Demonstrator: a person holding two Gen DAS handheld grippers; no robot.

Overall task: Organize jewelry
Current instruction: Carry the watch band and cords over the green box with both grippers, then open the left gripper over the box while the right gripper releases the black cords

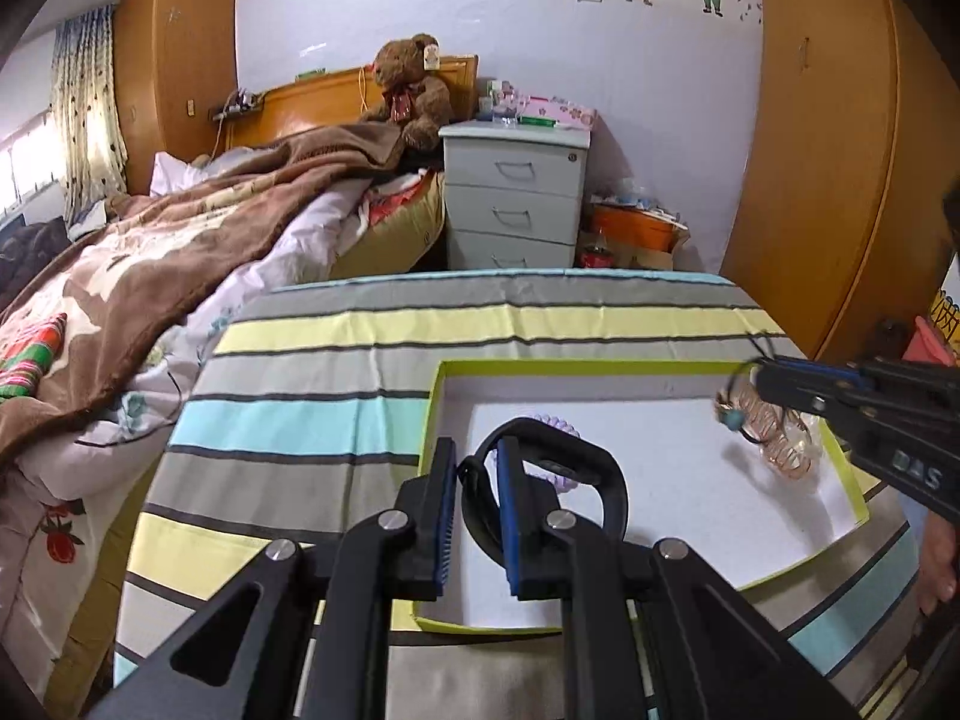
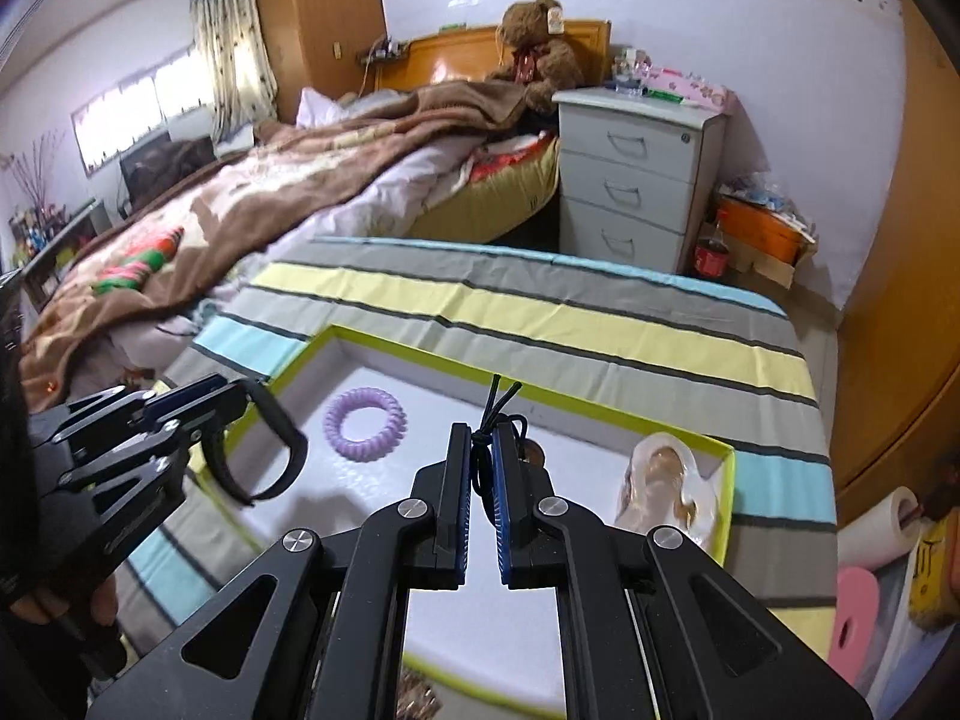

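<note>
A shallow white tray with a lime-green rim [image 1: 543, 365] [image 2: 600, 411] lies on the striped cloth. My left gripper [image 1: 474, 468] is shut on a black wristband [image 1: 606, 468], held over the tray's left part; the band also shows in the right wrist view [image 2: 282, 450]. My right gripper [image 2: 481, 450] is shut on a black cord bracelet [image 2: 498, 402] with a turquoise bead [image 1: 733, 418], above the tray's right side. A purple spiral hair tie [image 2: 365, 423] and a clear bag with a coppery spiral piece [image 1: 780, 441] [image 2: 666, 486] lie in the tray.
The striped cloth [image 1: 372, 324] covers the table. A bed with a brown blanket [image 1: 198, 228] is at left. A white drawer unit [image 1: 513, 198] and orange bin [image 1: 636, 228] stand behind. A wooden wardrobe [image 1: 828, 150] is at right. A paper roll [image 2: 882, 531] lies at right.
</note>
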